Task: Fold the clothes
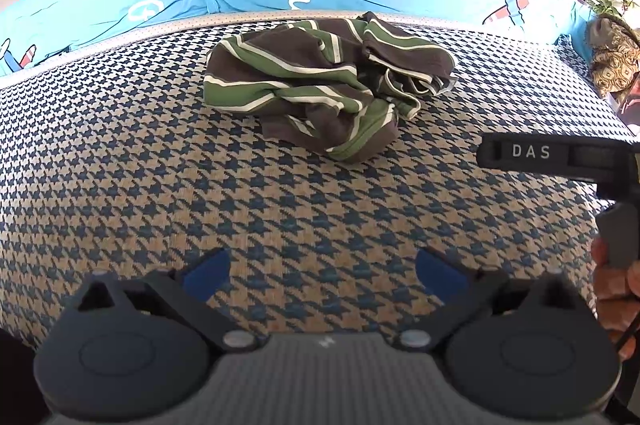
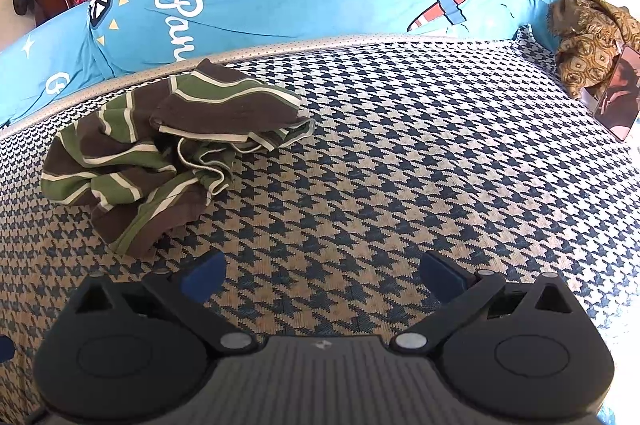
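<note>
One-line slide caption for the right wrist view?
Open right gripper hovers above a houndstooth sofa cover; crumpled striped garment lies unfolded ahead, left.

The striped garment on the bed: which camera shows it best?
The left wrist view: the striped garment lies crumpled near the middle, straight ahead, whole outline visible. The right wrist view shows it whole too, but off to the left, seen more obliquely.

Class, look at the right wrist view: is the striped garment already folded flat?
No. The striped garment lies crumpled in a loose heap on the houndstooth cover.
</note>
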The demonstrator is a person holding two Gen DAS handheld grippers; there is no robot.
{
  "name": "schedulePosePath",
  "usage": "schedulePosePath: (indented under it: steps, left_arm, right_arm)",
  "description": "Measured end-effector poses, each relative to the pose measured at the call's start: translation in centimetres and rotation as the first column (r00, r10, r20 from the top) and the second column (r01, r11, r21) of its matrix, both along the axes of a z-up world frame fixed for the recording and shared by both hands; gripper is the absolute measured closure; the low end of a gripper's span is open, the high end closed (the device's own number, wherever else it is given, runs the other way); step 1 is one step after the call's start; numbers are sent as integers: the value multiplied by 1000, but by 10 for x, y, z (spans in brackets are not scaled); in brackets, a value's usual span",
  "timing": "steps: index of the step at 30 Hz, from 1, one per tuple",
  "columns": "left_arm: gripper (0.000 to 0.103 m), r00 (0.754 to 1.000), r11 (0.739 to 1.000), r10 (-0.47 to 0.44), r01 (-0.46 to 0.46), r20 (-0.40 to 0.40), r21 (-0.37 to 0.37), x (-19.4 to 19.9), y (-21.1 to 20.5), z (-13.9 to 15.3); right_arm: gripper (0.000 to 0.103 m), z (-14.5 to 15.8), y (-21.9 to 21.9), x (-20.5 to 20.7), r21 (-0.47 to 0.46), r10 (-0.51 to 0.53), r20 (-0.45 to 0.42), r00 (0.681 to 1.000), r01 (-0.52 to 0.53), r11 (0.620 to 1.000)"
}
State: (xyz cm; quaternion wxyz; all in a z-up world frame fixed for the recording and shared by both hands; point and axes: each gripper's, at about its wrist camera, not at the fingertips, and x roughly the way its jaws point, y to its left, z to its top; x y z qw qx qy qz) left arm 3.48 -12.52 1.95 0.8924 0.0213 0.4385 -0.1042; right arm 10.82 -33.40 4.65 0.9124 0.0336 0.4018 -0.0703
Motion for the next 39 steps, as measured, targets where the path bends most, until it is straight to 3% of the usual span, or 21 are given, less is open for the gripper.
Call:
schedulePosePath:
  steps: [39]
  left_arm:
    - [0, 1000, 999, -6, 8, -26, 43, 9, -11, -14]
  right_arm:
    - [0, 9, -10, -5, -18, -71, 26, 997, 72, 997]
